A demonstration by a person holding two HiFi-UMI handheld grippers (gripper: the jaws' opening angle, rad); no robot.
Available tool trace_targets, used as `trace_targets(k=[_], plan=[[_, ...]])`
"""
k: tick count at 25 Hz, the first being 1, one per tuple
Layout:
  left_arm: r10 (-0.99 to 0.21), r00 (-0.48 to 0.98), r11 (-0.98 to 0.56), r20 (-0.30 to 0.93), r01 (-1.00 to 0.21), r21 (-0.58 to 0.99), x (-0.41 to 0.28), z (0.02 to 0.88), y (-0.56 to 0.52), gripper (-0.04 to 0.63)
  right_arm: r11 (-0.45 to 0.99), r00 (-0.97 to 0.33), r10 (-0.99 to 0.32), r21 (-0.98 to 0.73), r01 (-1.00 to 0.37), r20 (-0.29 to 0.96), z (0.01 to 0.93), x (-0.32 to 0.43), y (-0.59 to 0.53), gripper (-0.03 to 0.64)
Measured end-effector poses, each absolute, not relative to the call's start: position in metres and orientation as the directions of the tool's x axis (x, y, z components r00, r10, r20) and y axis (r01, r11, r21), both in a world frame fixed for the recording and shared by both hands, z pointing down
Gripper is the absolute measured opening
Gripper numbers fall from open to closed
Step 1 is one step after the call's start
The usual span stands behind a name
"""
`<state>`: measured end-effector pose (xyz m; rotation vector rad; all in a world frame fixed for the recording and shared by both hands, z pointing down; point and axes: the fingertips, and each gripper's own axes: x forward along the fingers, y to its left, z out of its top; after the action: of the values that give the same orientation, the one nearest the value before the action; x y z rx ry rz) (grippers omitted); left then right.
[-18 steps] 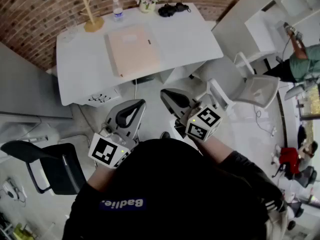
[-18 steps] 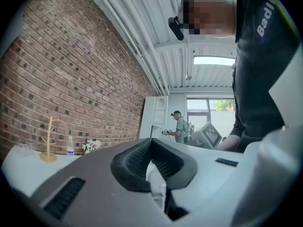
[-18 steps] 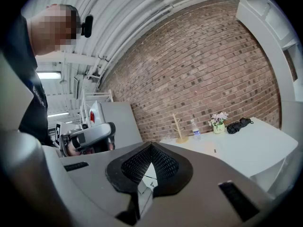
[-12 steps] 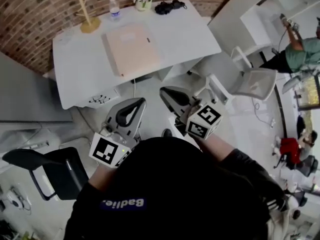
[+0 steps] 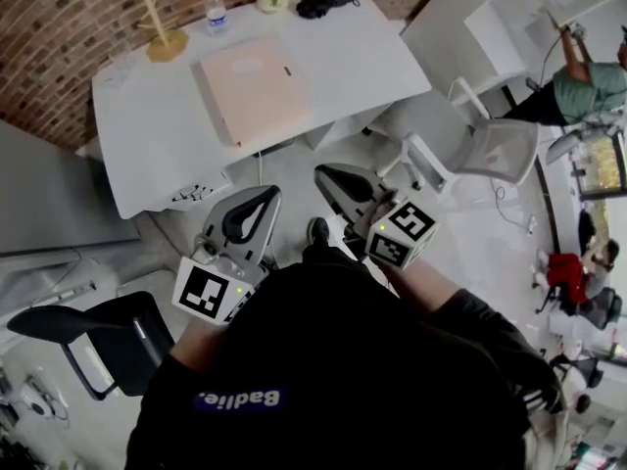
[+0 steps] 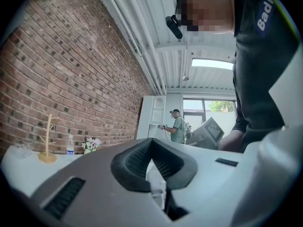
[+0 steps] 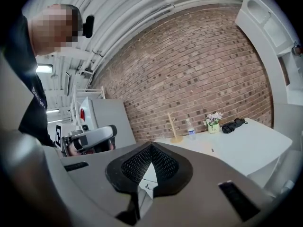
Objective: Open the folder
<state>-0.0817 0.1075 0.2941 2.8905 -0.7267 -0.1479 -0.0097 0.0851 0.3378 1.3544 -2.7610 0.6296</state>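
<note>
Pale pink flat folder (image 5: 253, 86) lies closed on the white table (image 5: 147, 135), upper centre of the head view, having drifted slightly up-left there. Left gripper (image 5: 266, 197) and right gripper (image 5: 323, 176) have jaws together and empty, well apart from it. Opening not yet begun.

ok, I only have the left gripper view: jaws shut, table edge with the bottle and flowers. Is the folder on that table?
Observer: Yes. The head view shows the folder lying flat in the middle of the table, apparently closed.
Operator: Right gripper?
Observer: The right gripper is shut and empty, short of the table's near edge.
Operator: Obstacles?
Observer: A white chair stands off the table's right corner, on the right gripper's side.
</note>
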Motion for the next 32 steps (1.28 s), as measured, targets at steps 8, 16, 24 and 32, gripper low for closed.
trace_targets(k=[8,16,24,32], plan=[[-0.55,0.835,-0.825,-0.002,-0.543,0.156,-0.043,0.309,0.065,-0.002,0.581,-0.663,-0.73,-0.362,-0.729,0.165,0.356,0.033,0.031,0.028],[-0.642,0.755,-0.753,0.135,-0.653,0.073,0.017,0.343,0.014,-0.002,0.614,-0.712,-0.68,-0.395,-0.683,0.176,0.403,0.104,-0.033,0.028],[-0.689,0.691,-0.711,0.217,-0.703,-0.016,0.048,0.392,-0.033,-0.002,0.601,-0.721,-0.647,-0.417,-0.682,0.248,0.465,0.129,-0.081,0.028],[-0.692,0.637,-0.71,0.339,-0.685,-0.162,0.06,0.468,-0.066,-0.002,0.552,-0.7,-0.633,-0.441,-0.708,0.331,0.528,0.129,-0.119,0.028]])
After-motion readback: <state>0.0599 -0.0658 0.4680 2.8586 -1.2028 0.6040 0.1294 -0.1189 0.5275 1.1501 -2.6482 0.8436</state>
